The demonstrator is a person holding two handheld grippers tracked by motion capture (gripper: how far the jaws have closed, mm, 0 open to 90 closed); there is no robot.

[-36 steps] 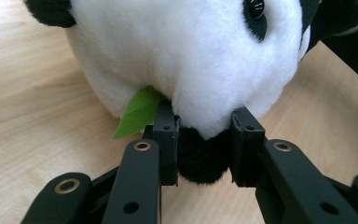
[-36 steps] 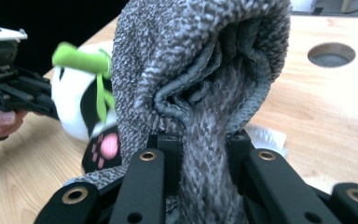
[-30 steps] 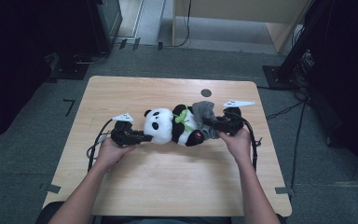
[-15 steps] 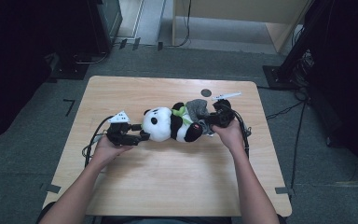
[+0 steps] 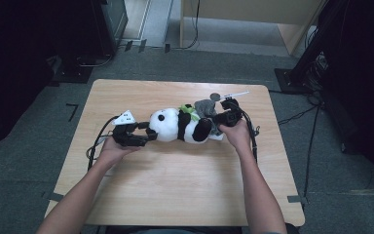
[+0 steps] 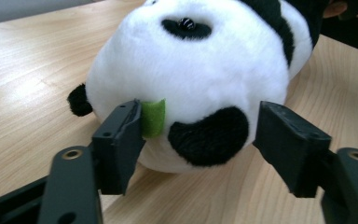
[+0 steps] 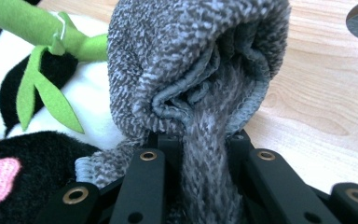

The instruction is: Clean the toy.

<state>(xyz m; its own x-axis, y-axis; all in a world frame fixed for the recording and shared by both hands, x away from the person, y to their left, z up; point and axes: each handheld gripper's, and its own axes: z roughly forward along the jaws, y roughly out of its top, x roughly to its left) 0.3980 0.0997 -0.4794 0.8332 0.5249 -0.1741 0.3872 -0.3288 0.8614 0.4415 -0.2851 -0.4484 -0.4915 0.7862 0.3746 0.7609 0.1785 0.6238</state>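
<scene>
The panda (image 5: pixel 180 126) is lying mid-tabletop (image 5: pixel 175 195), long axis running 9 to 3 o'clock, head pointing to 9. The left gripper (image 6: pixel 198 140) is straddling the head, its jaws having just been opening, not pressing it. The right gripper (image 7: pixel 198 140) is clamping a grey sock (image 7: pixel 200 70) at the feet.

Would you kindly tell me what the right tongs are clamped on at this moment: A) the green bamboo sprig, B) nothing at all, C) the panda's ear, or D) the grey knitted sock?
D: in the right gripper view, the right tongs are shut on the grey knitted sock, its fabric bunched between the jaws, beside the plush panda.
</scene>
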